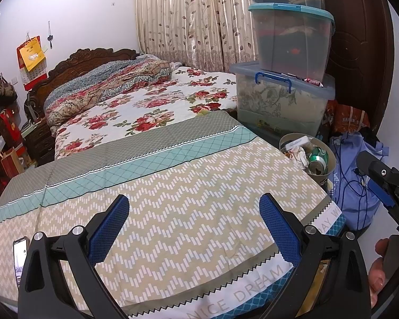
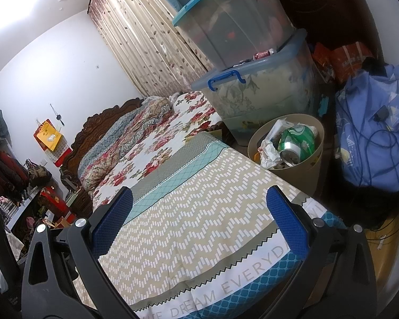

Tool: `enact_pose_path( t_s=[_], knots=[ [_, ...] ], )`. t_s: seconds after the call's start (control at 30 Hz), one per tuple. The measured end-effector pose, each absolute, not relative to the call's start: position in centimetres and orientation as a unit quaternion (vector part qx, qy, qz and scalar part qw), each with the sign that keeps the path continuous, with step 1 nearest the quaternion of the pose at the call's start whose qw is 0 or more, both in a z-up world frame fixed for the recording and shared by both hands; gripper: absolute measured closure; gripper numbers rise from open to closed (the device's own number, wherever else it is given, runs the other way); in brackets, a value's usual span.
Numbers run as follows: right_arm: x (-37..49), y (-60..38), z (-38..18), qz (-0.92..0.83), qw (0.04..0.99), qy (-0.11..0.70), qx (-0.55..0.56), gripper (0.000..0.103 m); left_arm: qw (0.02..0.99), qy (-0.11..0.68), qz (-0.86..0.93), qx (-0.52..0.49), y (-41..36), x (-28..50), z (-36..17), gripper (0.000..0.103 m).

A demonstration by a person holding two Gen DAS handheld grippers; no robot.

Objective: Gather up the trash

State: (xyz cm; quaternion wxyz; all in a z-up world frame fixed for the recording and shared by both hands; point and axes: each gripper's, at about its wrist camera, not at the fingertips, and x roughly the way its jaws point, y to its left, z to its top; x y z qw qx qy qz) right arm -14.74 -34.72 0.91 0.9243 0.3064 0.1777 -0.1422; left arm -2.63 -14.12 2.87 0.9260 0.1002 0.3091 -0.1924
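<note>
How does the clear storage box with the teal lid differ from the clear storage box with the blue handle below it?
The clear storage box with the teal lid stands on top, while the clear storage box with the blue handle carries it from below. The teal-lidded box looks narrower; the blue-handled box is wider. The teal-lidded box holds dark contents; the blue-handled box holds pale, leaf-printed fabric. Both are see-through plastic, closed, and stand beside the bed.
</note>
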Motion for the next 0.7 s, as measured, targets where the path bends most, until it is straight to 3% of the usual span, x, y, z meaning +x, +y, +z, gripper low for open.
enact_pose_path(
  t_s=[0.7],
  knots=[
    [-14.76, -34.74, 0.92, -0.143, 0.924, 0.178, 0.306, 0.004, 0.924, 0.313, -0.195, 0.099, -14.01, -2.55, 2.72, 0.009]
  ],
)
